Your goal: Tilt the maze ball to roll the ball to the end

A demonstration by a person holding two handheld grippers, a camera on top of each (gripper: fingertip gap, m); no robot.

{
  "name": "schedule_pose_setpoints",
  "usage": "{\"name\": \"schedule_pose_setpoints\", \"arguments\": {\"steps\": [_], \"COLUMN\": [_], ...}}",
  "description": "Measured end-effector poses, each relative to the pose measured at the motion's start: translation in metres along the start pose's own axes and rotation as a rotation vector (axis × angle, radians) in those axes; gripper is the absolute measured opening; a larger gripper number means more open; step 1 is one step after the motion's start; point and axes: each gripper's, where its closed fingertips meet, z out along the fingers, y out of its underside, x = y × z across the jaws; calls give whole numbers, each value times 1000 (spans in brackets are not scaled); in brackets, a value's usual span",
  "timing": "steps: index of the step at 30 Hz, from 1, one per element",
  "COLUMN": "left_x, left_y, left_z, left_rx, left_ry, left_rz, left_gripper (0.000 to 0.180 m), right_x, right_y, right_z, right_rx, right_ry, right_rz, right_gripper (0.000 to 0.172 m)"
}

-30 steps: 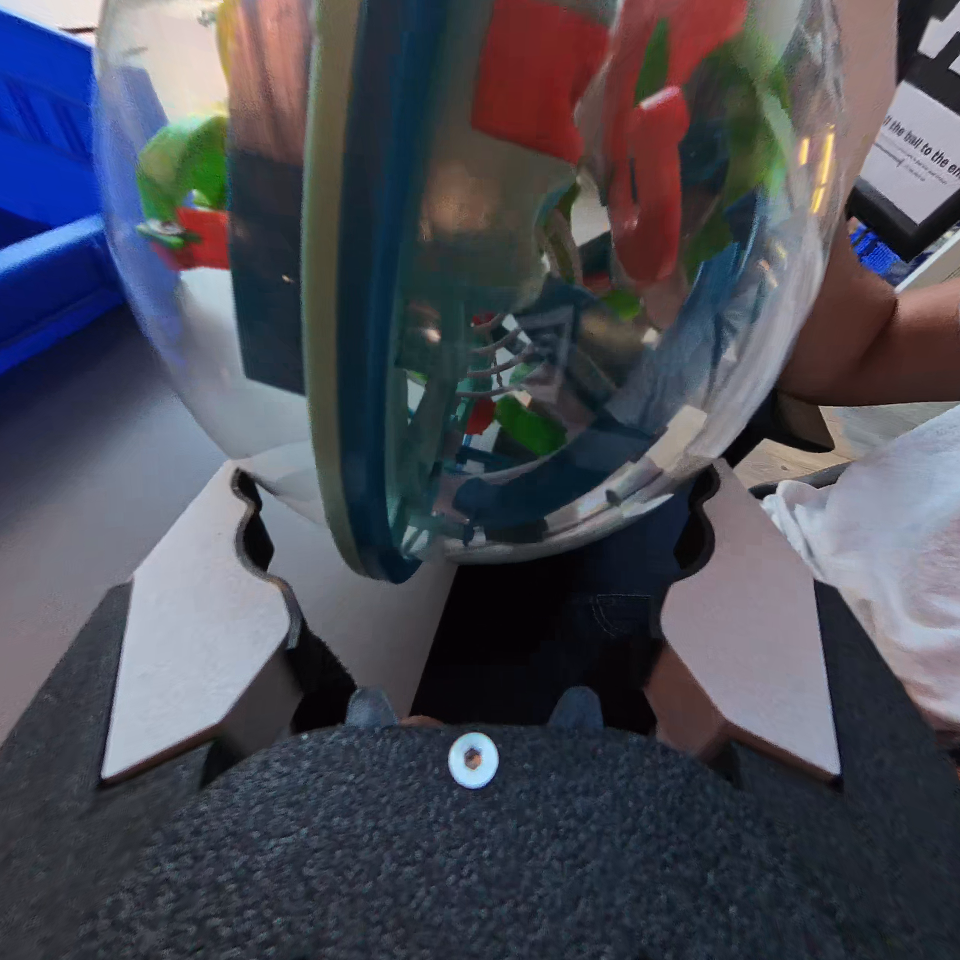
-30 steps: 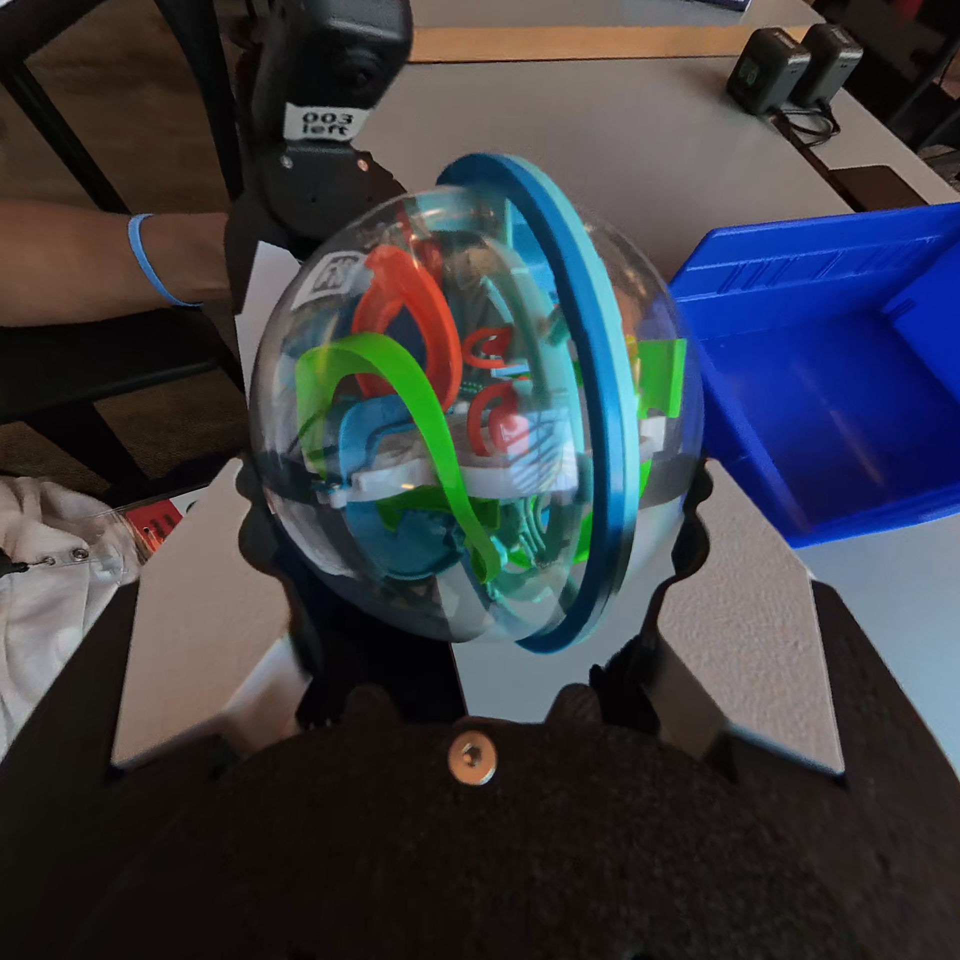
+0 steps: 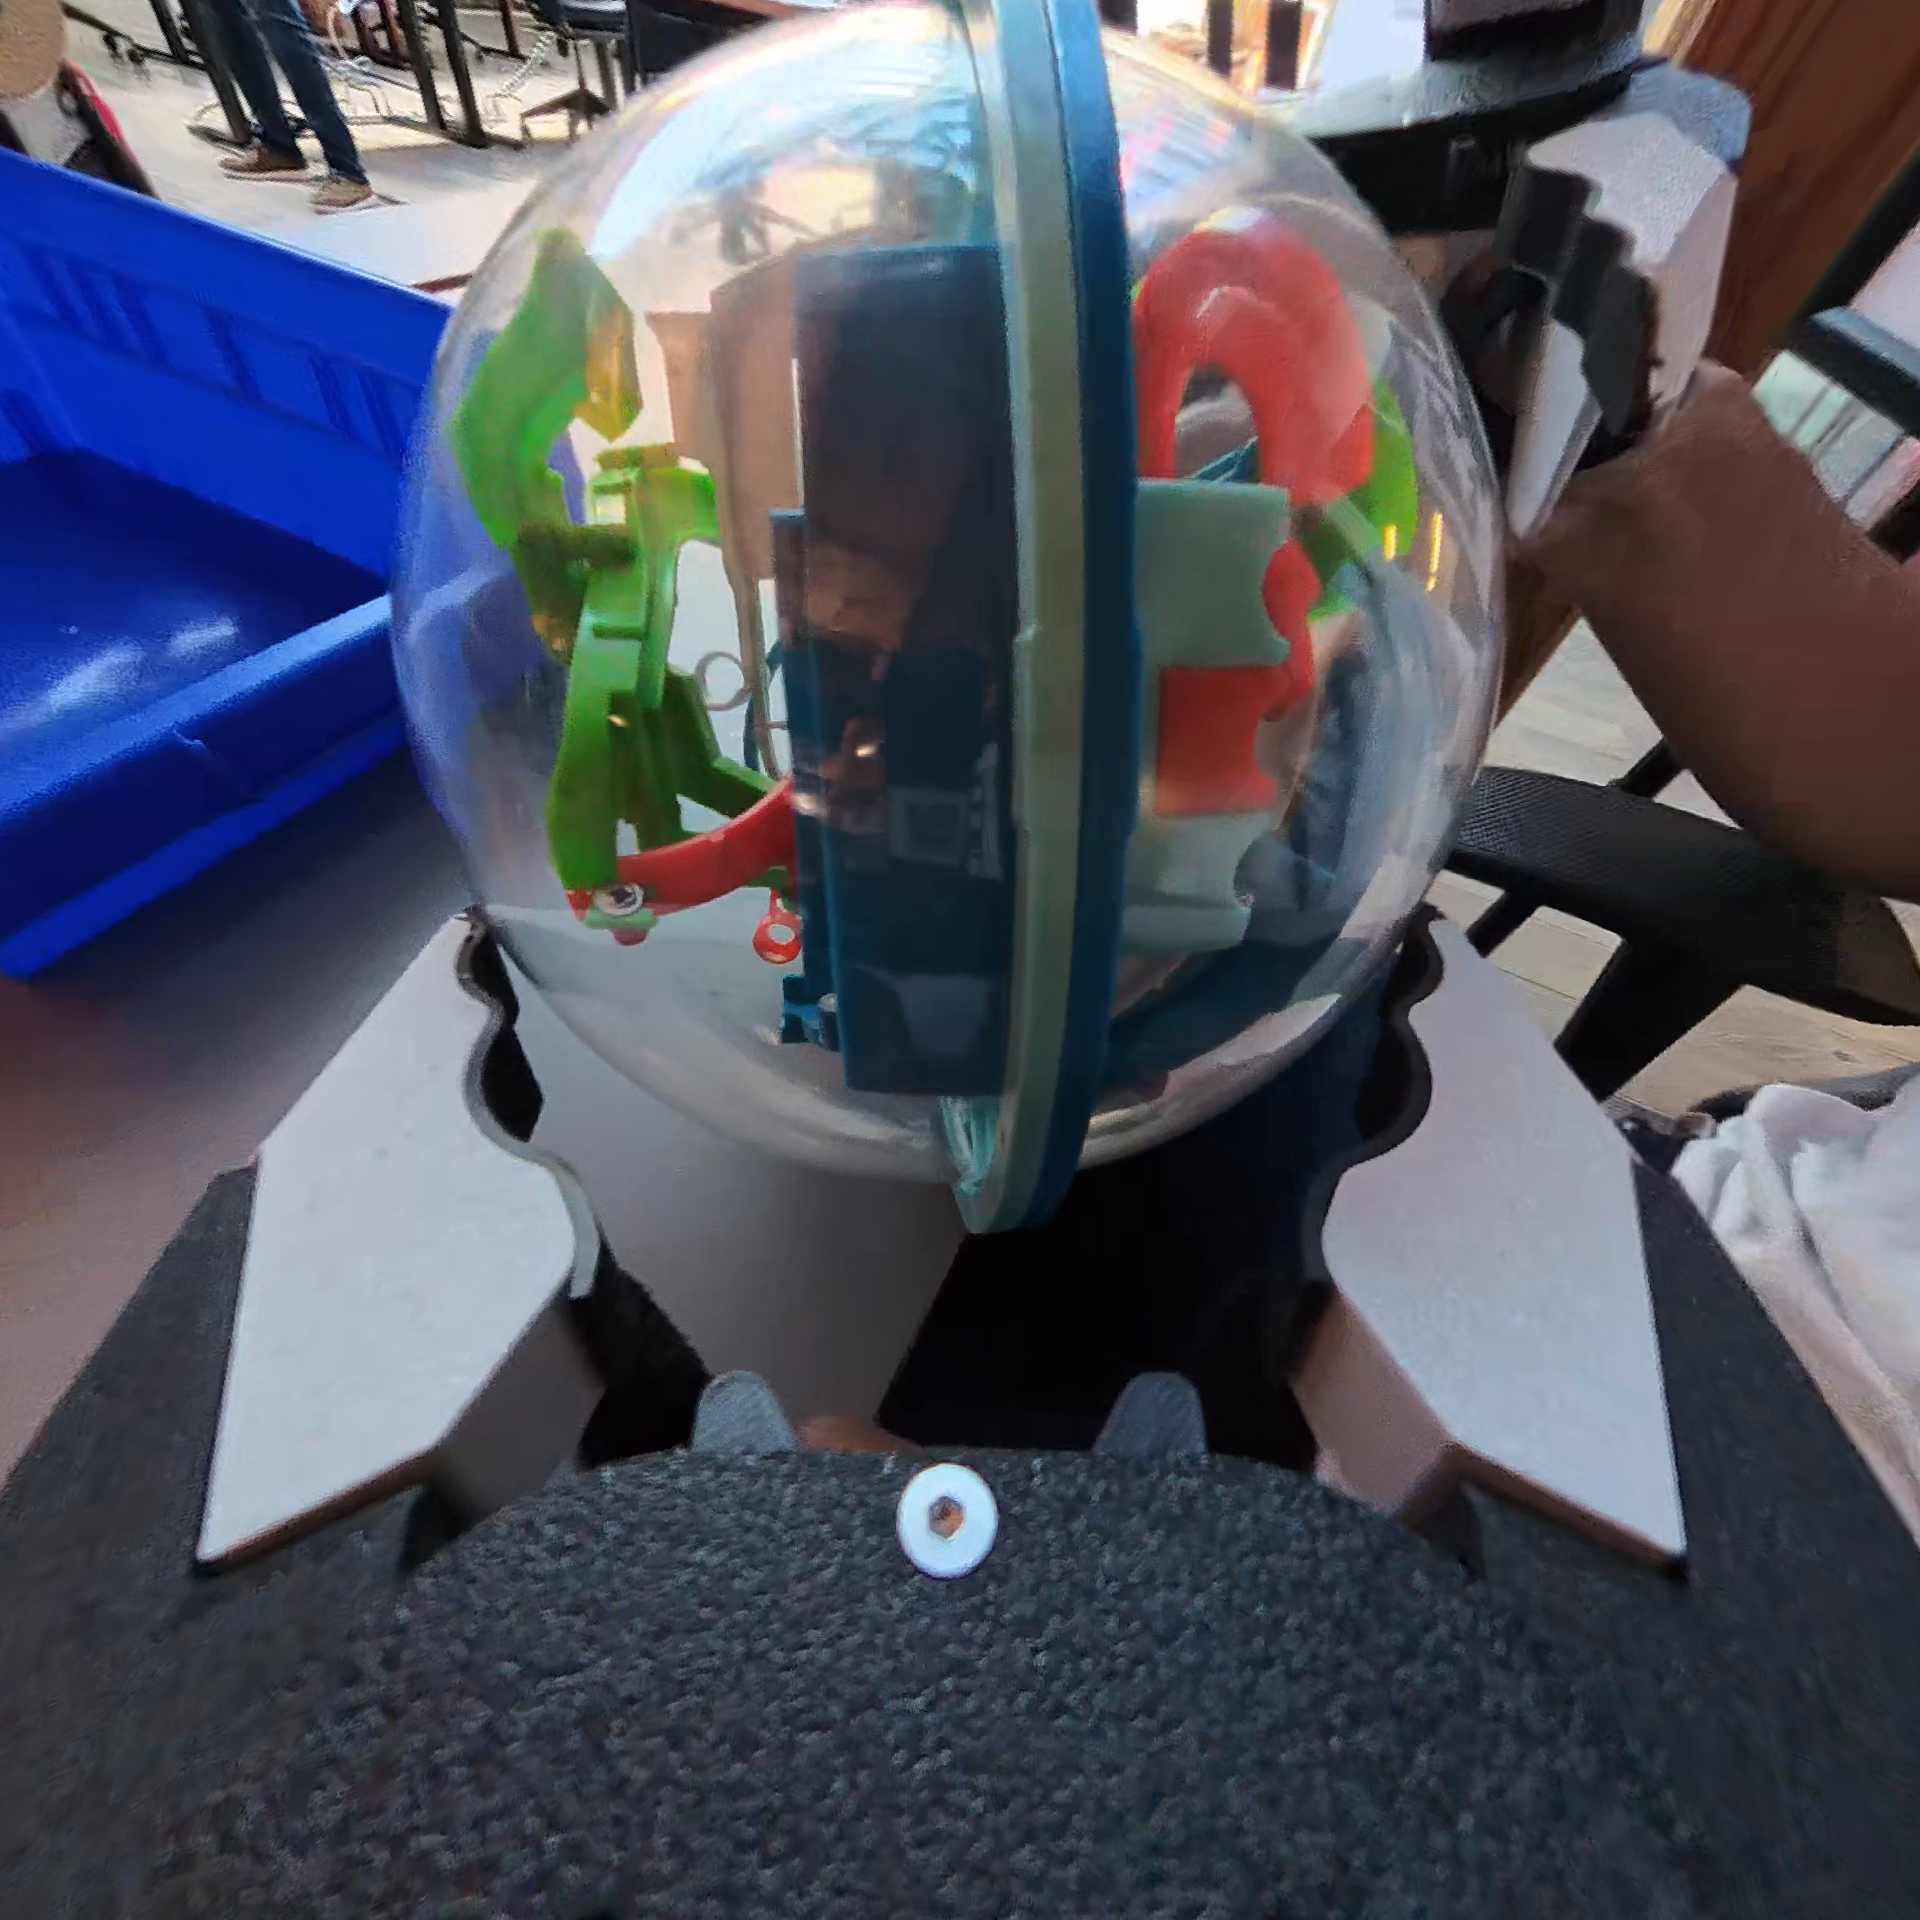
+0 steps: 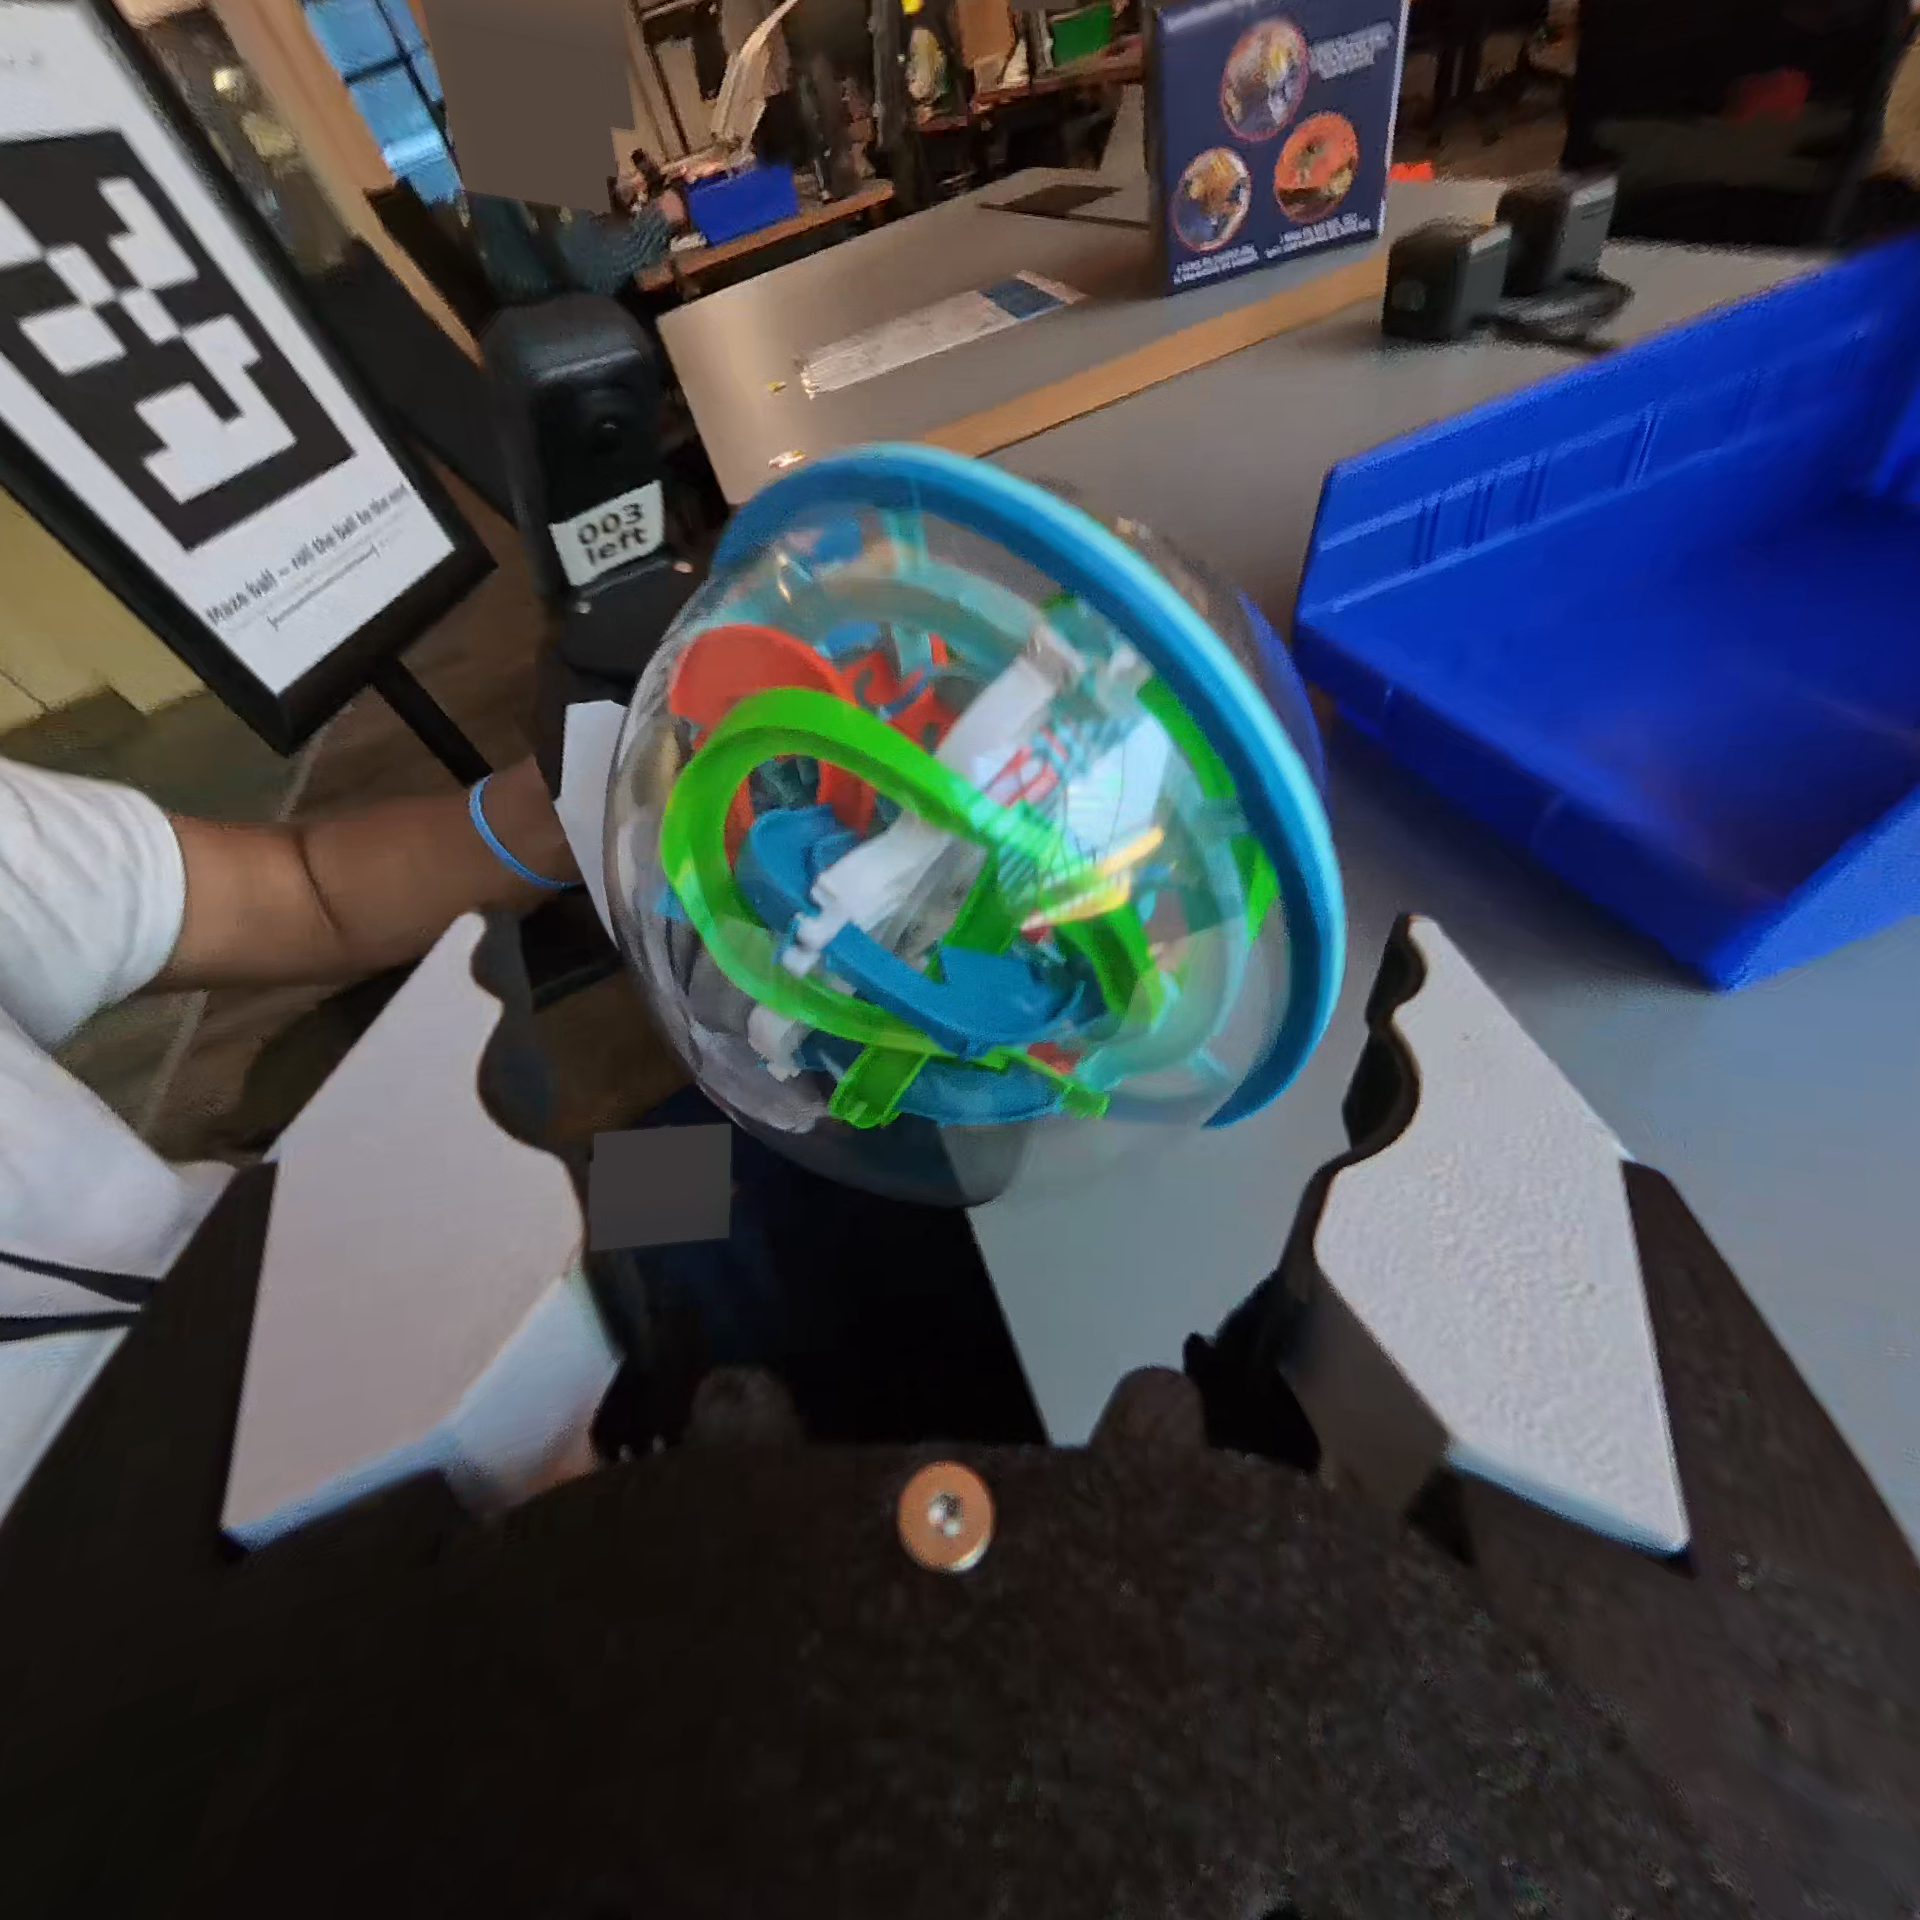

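Holding the maze ball (image 3: 727, 312) off the grey table (image 4: 1714, 1143), the left gripper (image 3: 951, 935) is clamped on it: both pale fingertips (image 3: 457, 997) meet the clear shell low on either side, and the blue rim ring (image 3: 1091, 520) runs near vertical between them.

Right gripper (image 4: 945, 935): jaws wide apart, ball between them, but a gap shows on each side, so no contact. Seen from there, the ring leans to the right.

Location: the ball is in the air, near the table edge, with the blue bin (image 4: 1662, 675) just to its right in the right wrist view.

Progress: a small silvery bead (image 3: 621, 898) sits low on the left, at a green-and-red track piece; probably the rolling ball, not certain. Cannot tell where the course ends. Judged mid-task: pickup done, tilting under way, finish unconfirmed.
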Motion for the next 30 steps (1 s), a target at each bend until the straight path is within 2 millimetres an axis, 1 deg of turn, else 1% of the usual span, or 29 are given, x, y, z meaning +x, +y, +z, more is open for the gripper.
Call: {"name": "schedule_pose_setpoints", "arguments": {"steps": [2, 4, 5, 6, 8, 10, 12, 13, 15, 17, 18, 20, 22, 25, 27, 29, 30], "left_x": [1, -1, -2, -3, -1, 2, 6, 5, -5, -17, -20, -12, -13, -10, -8, -7, -7], "left_y": [-3, -6, -6, -4, -1, 4, 4, 0, -3, -7, -10, -10, -8, -2, 2, 0, -2], "left_z": [3, 6, 7, 8, 9, 8, 1, -4, -9, -7, -5, 1, 7, 10, 13, 15, 15], "left_rx": [9, 20, 12, -7, -18, -46, -48, -28, -31, -40, -38, -76, -88, -101, -94, -75, -62], "left_ry": [-46, -81, -95, -110, -104, -30, 108, 177, 284, 336, 369, 484, 520, 562, 551, 533, 532], "left_rz": [-21, -57, -61, -46, -13, -16, -62, -106, -176, -177, -170, -185, -193, -224, -223, -231, -233], "left_gripper": [158, 157, 156, 156, 157, 158, 159, 158, 158, 159, 159, 159, 159, 159, 159, 159, 159], "right_x": [1, 9, 10, 13, 15, 20, 23, 24, 22, 20, 19, 19, 24, 25, 26, 26, 25], "right_y": [18, 27, 31, 33, 33, 31, 27, 27, 27, 25, 25, 25, 25, 31, 39, 49, 50], "right_z": [10, 20, 24, 26, 25, 23, 20, 20, 22, 25, 26, 27, 25, 22, 19, 18, 17], "right_rx": [-8, -28, -52, -65, -76, -78, -77, -89, -111, -118, -124, -140, -150, -166, -210, -255, -254], "right_ry": [16, 87, 91, 103, 74, 53, 40, 27, -6, -36, -53, -75, -69, -63, -70, -88, -85], "right_rz": [67, 33, 14, -5, 4, -7, -34, -50, -82, -117, -138, -149, -158, -179, -80, 36, 48], "right_gripper": [153, 154, 152, 155, 154, 154, 154, 154, 154, 153, 153, 154, 154, 154, 154, 154, 154]}}
